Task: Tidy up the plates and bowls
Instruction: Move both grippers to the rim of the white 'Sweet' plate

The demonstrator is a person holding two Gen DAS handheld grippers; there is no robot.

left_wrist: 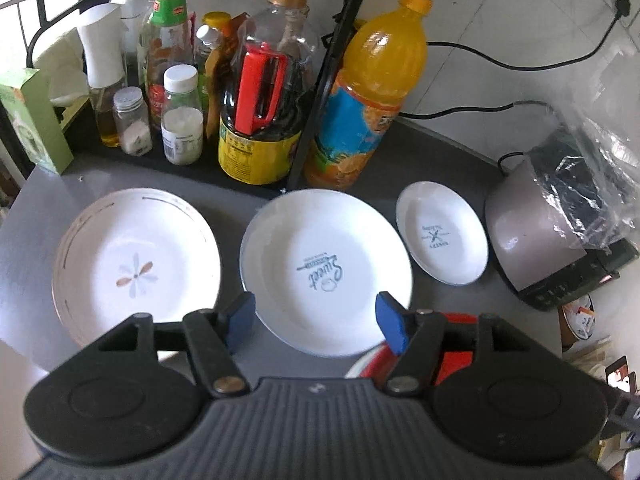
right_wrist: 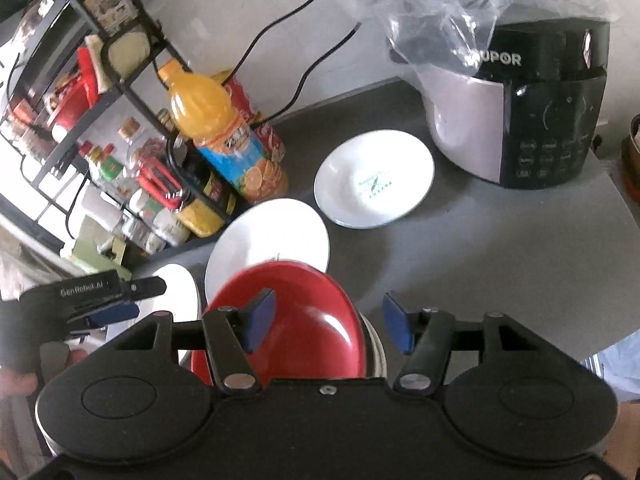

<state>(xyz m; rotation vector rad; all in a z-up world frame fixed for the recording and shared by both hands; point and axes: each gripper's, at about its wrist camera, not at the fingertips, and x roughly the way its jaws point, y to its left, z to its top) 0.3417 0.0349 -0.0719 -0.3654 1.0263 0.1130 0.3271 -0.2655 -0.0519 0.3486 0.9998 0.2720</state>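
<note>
I am holding my left gripper [left_wrist: 316, 318] over the grey counter [left_wrist: 460, 320] with its jaws parted and nothing between them; my right gripper [right_wrist: 329, 326] is likewise gaping, hovering above a red bowl [right_wrist: 304, 320] without pinching it. No earlier view is at hand, so I am telling only how they stand.

The red bowl is sitting on something white whose rim is barely peeking out (plate or bowl, I cannot tell). Behind it three white plates are lying empty in a row: a flower plate [left_wrist: 136, 260], a middle plate [left_wrist: 326, 268] reading "Sweet", and a small plate [left_wrist: 440, 238] whose print is too tiny to read.

On the rack [left_wrist: 320, 80] a juice bottle [left_wrist: 368, 92] is standing nearly full of orange drink, and a dark sauce bottle [left_wrist: 264, 92] with a red handle is about half full. The cooker [right_wrist: 520, 120] is showing "UPOR", its first letter hiding under a plastic bag [right_wrist: 452, 4].
</note>
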